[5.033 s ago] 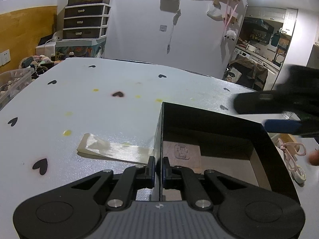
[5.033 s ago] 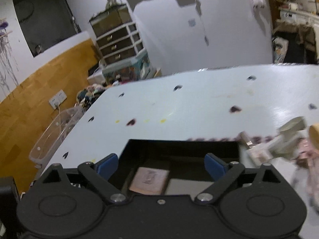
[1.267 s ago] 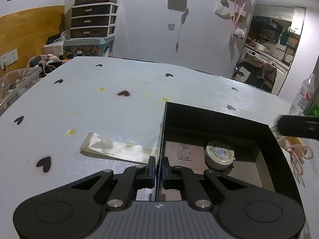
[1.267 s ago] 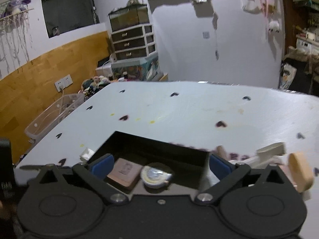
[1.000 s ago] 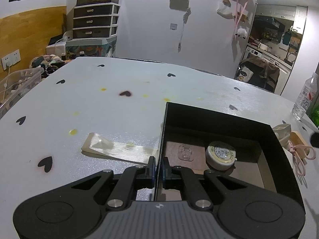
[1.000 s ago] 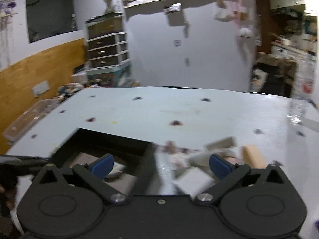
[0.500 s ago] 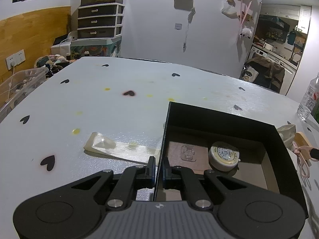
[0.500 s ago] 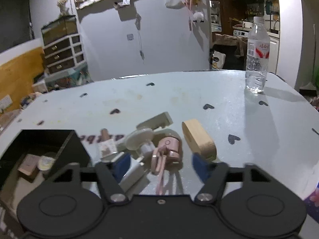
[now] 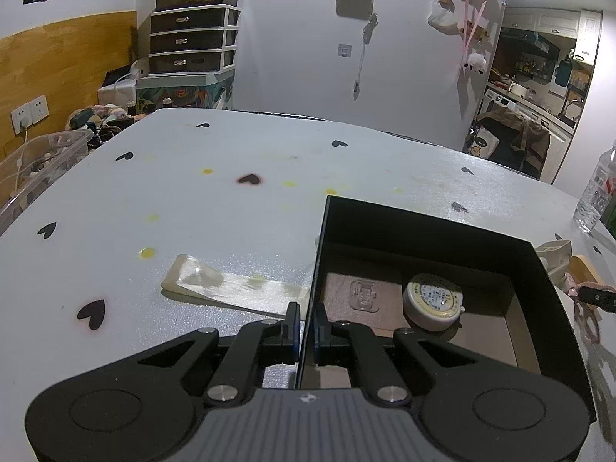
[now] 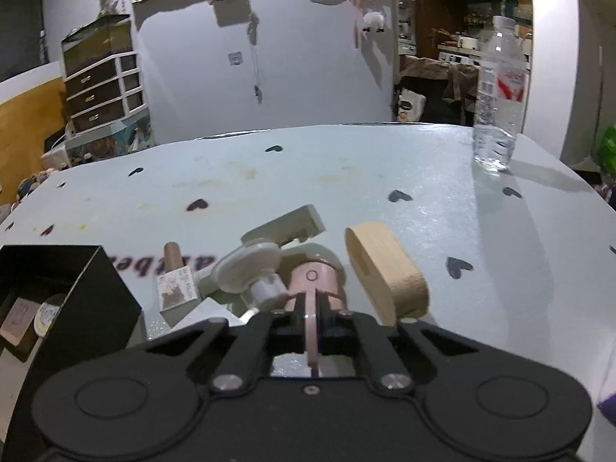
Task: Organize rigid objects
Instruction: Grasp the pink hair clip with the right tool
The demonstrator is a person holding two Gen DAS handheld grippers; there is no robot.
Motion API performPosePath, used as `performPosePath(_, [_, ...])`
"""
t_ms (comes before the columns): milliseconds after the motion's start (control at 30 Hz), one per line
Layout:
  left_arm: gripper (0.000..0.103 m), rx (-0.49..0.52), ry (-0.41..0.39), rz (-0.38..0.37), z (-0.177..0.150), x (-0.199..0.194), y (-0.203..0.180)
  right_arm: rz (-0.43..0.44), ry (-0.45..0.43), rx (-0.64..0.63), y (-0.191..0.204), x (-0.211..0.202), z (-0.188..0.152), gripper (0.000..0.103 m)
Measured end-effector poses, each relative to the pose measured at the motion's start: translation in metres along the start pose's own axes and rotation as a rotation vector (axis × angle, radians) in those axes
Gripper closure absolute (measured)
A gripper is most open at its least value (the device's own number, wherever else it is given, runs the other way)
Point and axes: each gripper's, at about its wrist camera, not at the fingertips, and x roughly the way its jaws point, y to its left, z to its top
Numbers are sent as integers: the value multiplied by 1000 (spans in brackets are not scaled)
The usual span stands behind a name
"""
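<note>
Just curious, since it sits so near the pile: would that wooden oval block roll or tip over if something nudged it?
The wooden block stands on its narrow rounded edge, so a sideways nudge would probably tip it flat. Its curved rim might let it rock or roll a little. It looks solid and stiff, hardly fragile.

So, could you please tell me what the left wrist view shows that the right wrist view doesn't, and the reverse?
Only the left wrist view shows the left claw shut on the black box wall, and the strip of clear tape lying beside the box.

Only the right wrist view shows the right claw shut on the pink scissors, plus the small carton and the white round piece.

Both show the box, the round tin and brown pad inside it, the wooden block and the water bottle.
</note>
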Motion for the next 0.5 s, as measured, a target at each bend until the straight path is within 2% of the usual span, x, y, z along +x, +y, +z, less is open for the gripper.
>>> performPosePath(200, [97,-2,0,-2,0,0,1,-25,-12,29,-16,-19,-3,99])
performPosePath(333, [97,-4,1,-5,0,1,2,-30,-83,55,-20,-49,1,99])
performPosePath(500, [97,-7,0,-9,0,1,3,101,-166,73,-2,-90,13,99])
